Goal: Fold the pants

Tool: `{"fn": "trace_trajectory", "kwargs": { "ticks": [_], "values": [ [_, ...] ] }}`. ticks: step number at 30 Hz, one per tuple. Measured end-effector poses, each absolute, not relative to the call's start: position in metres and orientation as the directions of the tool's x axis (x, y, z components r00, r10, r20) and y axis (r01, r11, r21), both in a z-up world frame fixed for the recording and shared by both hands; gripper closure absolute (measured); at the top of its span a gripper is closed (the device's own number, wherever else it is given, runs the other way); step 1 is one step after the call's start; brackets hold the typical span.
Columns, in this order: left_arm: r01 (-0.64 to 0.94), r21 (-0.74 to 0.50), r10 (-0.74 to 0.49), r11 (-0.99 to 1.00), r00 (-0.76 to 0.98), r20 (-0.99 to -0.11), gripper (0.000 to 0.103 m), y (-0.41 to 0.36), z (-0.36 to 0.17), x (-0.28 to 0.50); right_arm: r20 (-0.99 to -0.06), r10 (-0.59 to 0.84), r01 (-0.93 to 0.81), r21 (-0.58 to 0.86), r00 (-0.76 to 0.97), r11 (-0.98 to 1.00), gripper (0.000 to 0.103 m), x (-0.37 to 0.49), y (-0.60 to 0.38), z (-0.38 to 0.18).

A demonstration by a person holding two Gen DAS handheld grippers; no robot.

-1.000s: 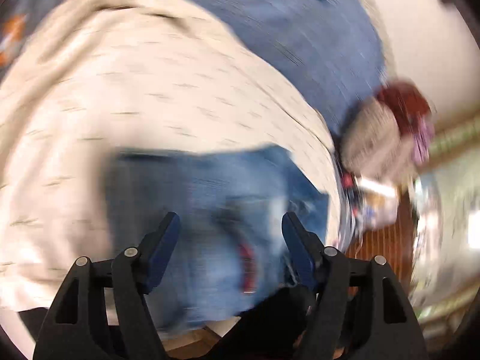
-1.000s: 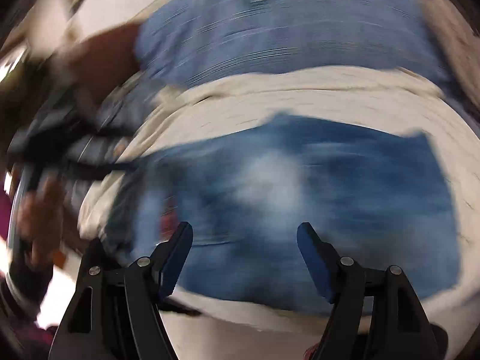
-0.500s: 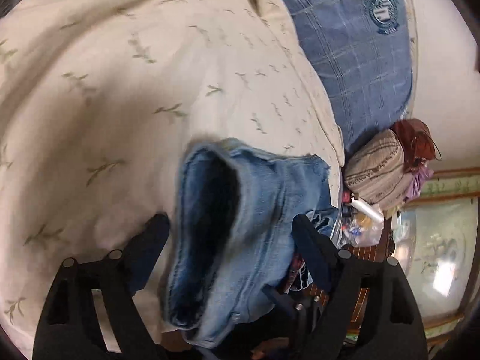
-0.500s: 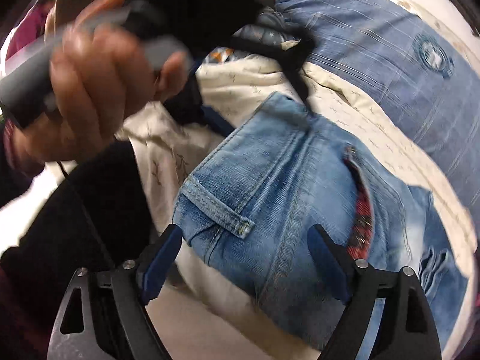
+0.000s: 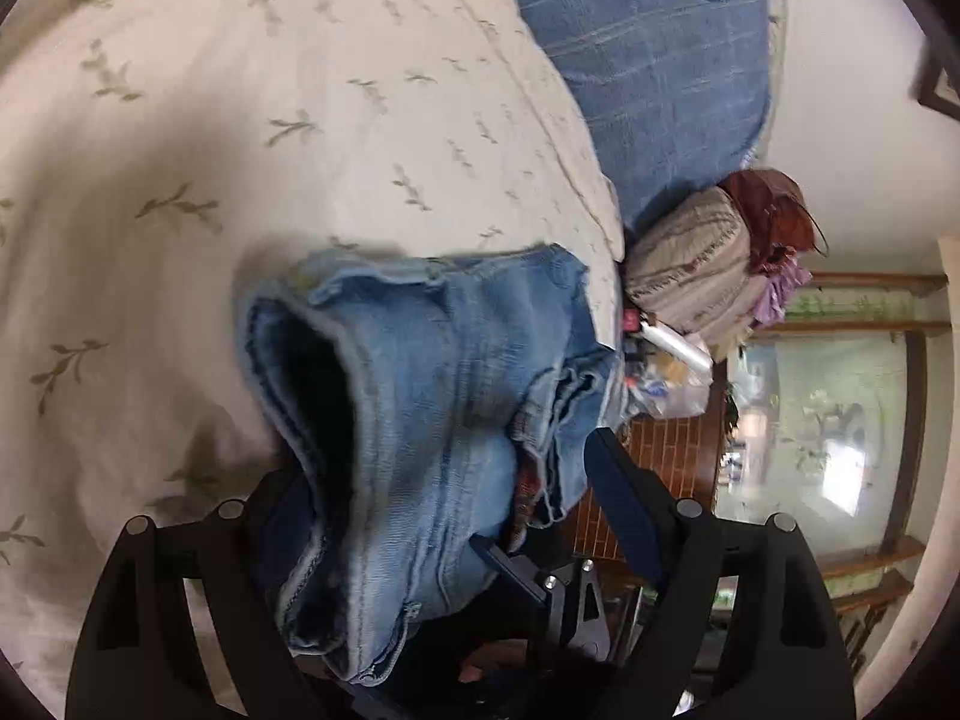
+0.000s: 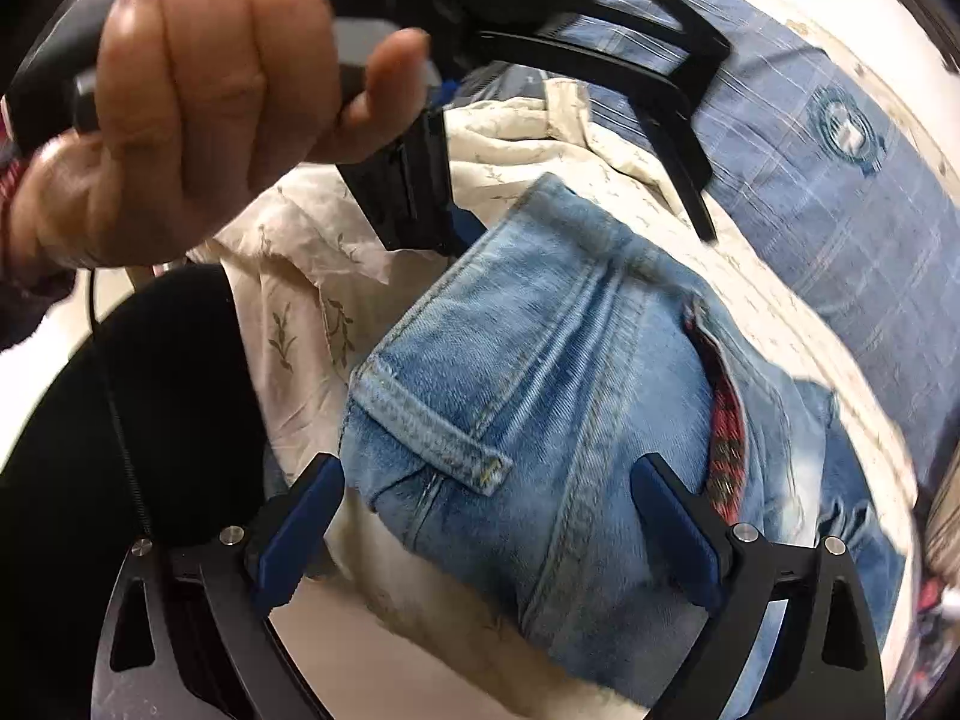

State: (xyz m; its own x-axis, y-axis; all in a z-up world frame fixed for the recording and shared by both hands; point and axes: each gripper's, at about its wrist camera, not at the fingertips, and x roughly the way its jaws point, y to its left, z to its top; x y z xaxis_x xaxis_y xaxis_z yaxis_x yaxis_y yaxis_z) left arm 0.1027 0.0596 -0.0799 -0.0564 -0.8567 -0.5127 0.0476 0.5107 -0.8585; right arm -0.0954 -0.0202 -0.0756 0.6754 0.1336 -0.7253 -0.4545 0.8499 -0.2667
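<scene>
1. A cream bedspread (image 5: 300, 120) printed with small leaf sprigs covers the bed; a blue plaid blanket (image 5: 654, 78) with a round crest lies along its far side, and a pile of bags and clothes (image 5: 714, 264) sits just off the bed's edge near a glass-fronted cabinet.
2. The jeans (image 6: 540, 420) lie folded in a thick bundle on the bedspread near the bed's edge, a belt loop and red plaid pocket lining showing on top.
3. The left gripper (image 5: 444, 480) has its fingers spread wide, the folded edge of the jeans lying between them. Compared with half a second ago the denim reaches further into the gap and hides most of the left finger.
4. The right gripper (image 6: 486, 516) is also spread wide, hovering over the waistband end, pinching nothing; the jeans fill more of its view than before.
5. The person's left hand (image 6: 198, 108), gripping the other tool's handle, looms larger in the right wrist view than half a second ago.
</scene>
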Motion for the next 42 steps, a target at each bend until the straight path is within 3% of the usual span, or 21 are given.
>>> {"fn": "trace_trajectory", "kwargs": {
  "ticks": [6,9,13,15,17,18,23,24,30,35,38,42],
  "values": [
    [0.043,-0.872,-0.867,0.487,-0.093,-0.489,0.019,0.059,-0.079,0.106,-0.693,0.043,-0.409,-0.373,0.719,0.833,0.007,-0.106,-0.013,-0.086],
    [0.053,-0.879,-0.873,0.473,-0.101,-0.476,0.019,0.060,-0.076,0.107,-0.670,-0.009,-0.382,-0.435,0.743,0.815,0.016,-0.097,-0.006,-0.093],
    [0.083,-0.878,-0.876,0.471,-0.075,-0.477,0.019,0.062,-0.070,0.105,-0.649,-0.008,-0.391,-0.468,0.760,0.793,0.017,-0.088,0.002,-0.093],
    [0.072,-0.875,-0.873,0.479,-0.067,-0.483,0.019,0.063,-0.072,0.106,-0.673,0.052,-0.408,-0.383,0.738,0.829,0.030,-0.086,-0.007,-0.079],
    [0.051,-0.869,-0.868,0.491,-0.059,-0.494,0.028,0.065,-0.075,0.106,-0.702,0.126,-0.429,-0.274,0.701,0.861,0.050,-0.085,-0.021,-0.070],
    [0.038,-0.862,-0.860,0.506,-0.055,-0.507,0.032,0.066,-0.076,0.105,-0.714,0.157,-0.433,-0.222,0.682,0.873,0.053,-0.085,-0.027,-0.067],
    [0.084,-0.814,-0.816,0.575,-0.006,-0.578,0.076,0.070,-0.060,0.093,-0.708,0.288,-0.417,-0.010,0.645,0.909,0.063,-0.081,-0.056,-0.050],
    [0.095,-0.808,-0.812,0.582,0.003,-0.584,0.079,0.068,-0.055,0.091,-0.701,0.309,-0.411,0.026,0.642,0.911,0.063,-0.081,-0.062,-0.046],
    [0.230,-0.760,-0.784,0.608,0.021,-0.620,0.080,0.025,-0.014,0.078,-0.618,0.411,-0.356,0.219,0.670,0.909,0.068,-0.100,-0.122,-0.013],
    [0.416,-0.701,-0.768,0.579,-0.010,-0.640,0.075,-0.059,0.024,0.067,-0.519,0.443,-0.220,0.435,0.731,0.873,0.073,-0.125,-0.208,-0.006],
    [0.486,-0.680,-0.750,0.549,-0.074,-0.658,0.073,-0.120,0.027,0.063,-0.490,0.410,-0.087,0.556,0.769,0.827,0.074,-0.139,-0.265,-0.023],
    [0.553,-0.602,-0.627,0.576,-0.174,-0.759,0.069,-0.209,-0.006,0.056,-0.522,0.378,0.122,0.693,0.765,0.711,0.072,-0.151,-0.322,-0.077]
  ]
}}
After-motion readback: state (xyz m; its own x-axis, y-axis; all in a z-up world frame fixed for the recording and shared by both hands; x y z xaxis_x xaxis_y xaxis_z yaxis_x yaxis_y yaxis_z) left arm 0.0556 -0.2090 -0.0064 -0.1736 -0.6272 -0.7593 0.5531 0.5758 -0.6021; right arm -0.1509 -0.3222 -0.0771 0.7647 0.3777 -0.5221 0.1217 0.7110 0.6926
